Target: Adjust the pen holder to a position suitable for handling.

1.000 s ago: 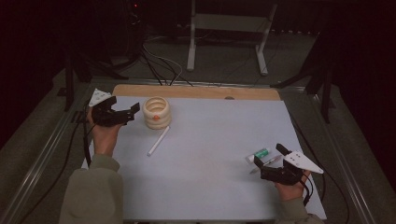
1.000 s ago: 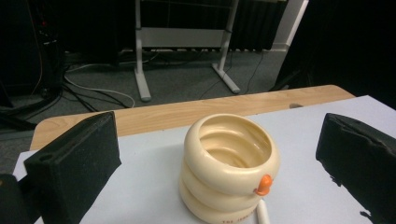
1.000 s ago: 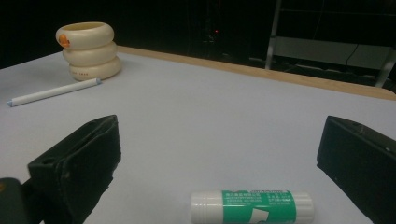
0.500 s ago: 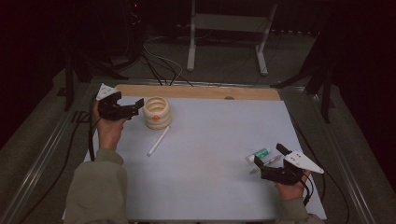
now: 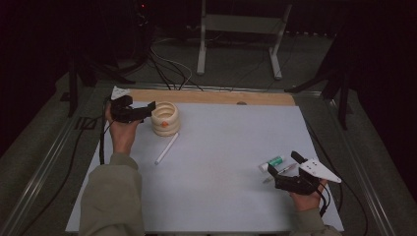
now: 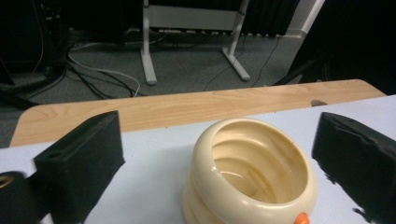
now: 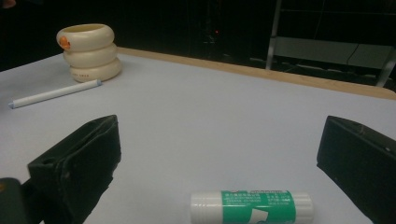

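A cream ringed cup point(image 5: 164, 118) with an orange dot stands at the far left of the white mat. My left gripper point(image 5: 146, 109) sits just left of it, open, and the cup point(image 6: 252, 172) rises close ahead between the two jaws, apart from both. A white marker point(image 5: 166, 148) lies in front of the cup. Near the front right, my right gripper point(image 5: 282, 164) is open with a green-and-white glue stick point(image 7: 252, 205) lying on the mat between its jaws, untouched. The same glue stick point(image 5: 272, 162) lies beside a thin grey pen point(image 5: 282, 171).
A wooden strip point(image 5: 211, 97) borders the far edge of the mat point(image 5: 221, 147). Beyond it are cables and a white metal stand point(image 5: 241, 29) on the floor. From the right gripper view the cup point(image 7: 88, 51) and marker point(image 7: 53, 93) lie far off left.
My left gripper has moved forward and right, up to the cup's side. The right gripper, glue stick and marker have stayed put.
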The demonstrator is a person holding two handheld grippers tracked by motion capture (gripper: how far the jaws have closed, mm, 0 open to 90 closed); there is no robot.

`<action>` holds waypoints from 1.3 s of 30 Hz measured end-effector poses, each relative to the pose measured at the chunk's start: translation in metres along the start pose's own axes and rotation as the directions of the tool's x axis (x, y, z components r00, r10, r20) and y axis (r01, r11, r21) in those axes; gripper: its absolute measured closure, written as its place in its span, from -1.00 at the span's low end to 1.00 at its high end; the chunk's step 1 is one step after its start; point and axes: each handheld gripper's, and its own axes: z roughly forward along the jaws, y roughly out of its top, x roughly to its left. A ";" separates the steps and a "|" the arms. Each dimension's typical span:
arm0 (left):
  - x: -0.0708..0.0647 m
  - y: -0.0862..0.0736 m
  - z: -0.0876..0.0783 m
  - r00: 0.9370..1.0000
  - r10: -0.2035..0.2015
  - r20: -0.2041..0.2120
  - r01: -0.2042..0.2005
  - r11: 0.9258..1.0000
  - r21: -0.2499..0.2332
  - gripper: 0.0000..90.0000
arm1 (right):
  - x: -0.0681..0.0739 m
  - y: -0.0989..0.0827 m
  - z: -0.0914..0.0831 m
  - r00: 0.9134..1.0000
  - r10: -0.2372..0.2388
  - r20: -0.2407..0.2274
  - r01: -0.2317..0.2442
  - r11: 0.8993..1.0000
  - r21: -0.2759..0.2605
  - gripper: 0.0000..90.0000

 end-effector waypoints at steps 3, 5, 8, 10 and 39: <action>-0.001 -0.002 0.005 1.000 -0.009 -0.004 0.010 1.000 0.028 -0.88 | -0.001 0.000 0.000 1.000 0.008 0.004 -0.008 1.000 -0.002 -0.99; -0.001 -0.003 0.007 1.000 -0.019 -0.002 0.019 0.999 0.039 -0.85 | -0.002 0.000 -0.001 1.000 0.009 0.005 -0.009 1.000 -0.001 -0.99; -0.002 -0.006 0.013 0.999 -0.039 0.013 0.038 0.996 0.078 -0.78 | -0.002 0.000 -0.001 1.000 0.010 0.002 -0.010 1.000 -0.001 -0.99; -0.005 -0.007 0.016 0.999 -0.036 -0.009 0.037 0.995 0.090 -0.65 | -0.001 0.000 0.000 1.000 0.007 0.000 -0.007 1.000 -0.001 -0.99; 0.008 -0.038 0.033 0.962 -0.147 -0.230 0.190 0.966 0.177 0.80 | -0.003 0.000 -0.002 1.000 0.019 -0.008 -0.019 1.000 -0.002 -0.99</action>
